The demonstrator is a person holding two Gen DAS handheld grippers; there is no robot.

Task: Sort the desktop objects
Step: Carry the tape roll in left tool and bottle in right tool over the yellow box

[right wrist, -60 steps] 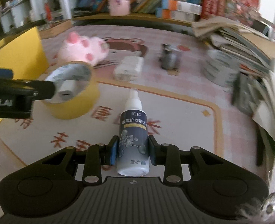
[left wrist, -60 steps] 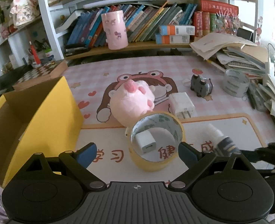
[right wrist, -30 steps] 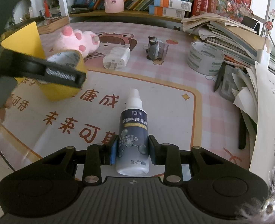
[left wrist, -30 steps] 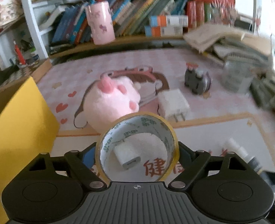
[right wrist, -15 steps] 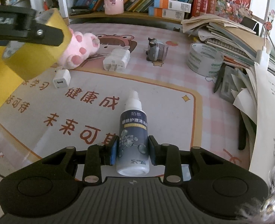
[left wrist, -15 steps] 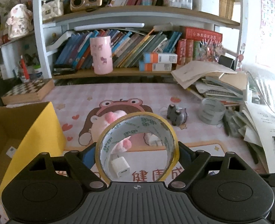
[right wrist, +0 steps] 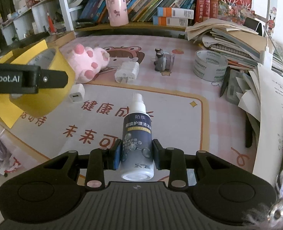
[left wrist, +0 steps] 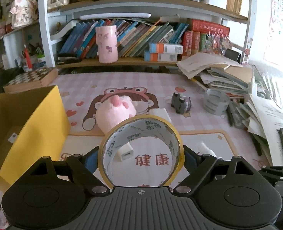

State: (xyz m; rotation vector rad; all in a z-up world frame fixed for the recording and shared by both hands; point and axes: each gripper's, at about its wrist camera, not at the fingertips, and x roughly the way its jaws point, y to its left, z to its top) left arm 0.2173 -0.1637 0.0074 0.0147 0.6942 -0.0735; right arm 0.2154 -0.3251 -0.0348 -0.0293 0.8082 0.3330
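Note:
My left gripper is shut on a yellow tape roll and holds it above the desk mat; the roll also shows in the right wrist view. My right gripper is shut on a dark spray bottle with a white nozzle. A small white charger cube lies on the mat below the roll. A pink plush toy, a white plug adapter, a grey toy and a grey tape roll lie further back.
An open yellow cardboard box stands at the left. Piles of books and papers crowd the right side. A bookshelf with a pink cup runs along the back, and a chessboard box sits at back left.
My left gripper closed on the yellow tape roll and lifted it off the mat, uncovering the charger cube. My right gripper has kept hold of the spray bottle.

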